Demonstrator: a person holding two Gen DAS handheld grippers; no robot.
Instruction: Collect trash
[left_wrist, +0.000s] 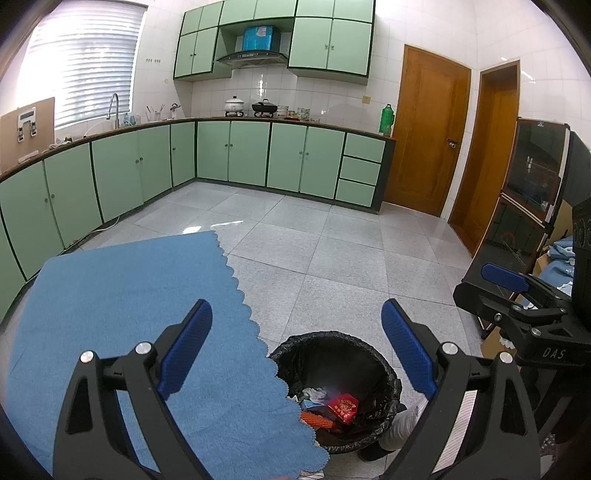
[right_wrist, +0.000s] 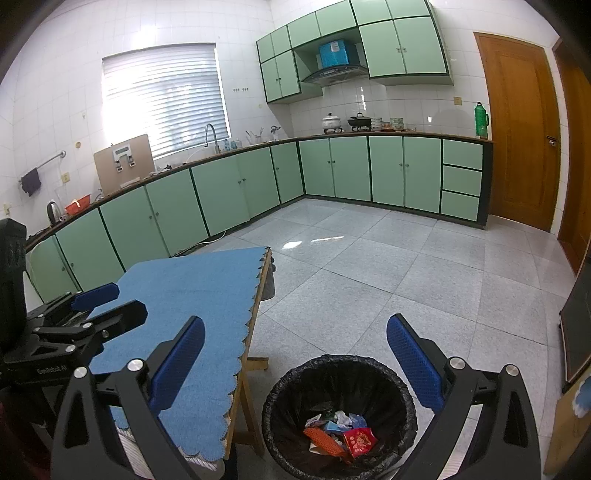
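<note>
Round black bag-lined trash bin (right_wrist: 340, 413) holding crumpled red and orange wrappers (right_wrist: 357, 441), below the open, empty right claw (right_wrist: 295, 354); left claw (left_wrist: 295, 345) likewise open beside blue scalloped-cloth bench (left_wrist: 129, 314).

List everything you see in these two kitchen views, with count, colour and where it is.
trash bin: one, black liner, on the floor beside the table
red packet: one, red, inside the bin among the trash
orange wrapper: one, orange, inside the bin, left of the packet
crumpled scraps: several, white and blue, inside the bin
blue cloth: one, blue, scalloped edge, covering the table, nothing on it
lower cabinets: a long run, pale green, along two walls
upper cabinets: one bank, pale green, round the range hood
doors: two, brown wood, right wall
green flask: one, counter end
left claw: open, empty, over the bin's edge
right claw: open, empty, above the bin
</note>
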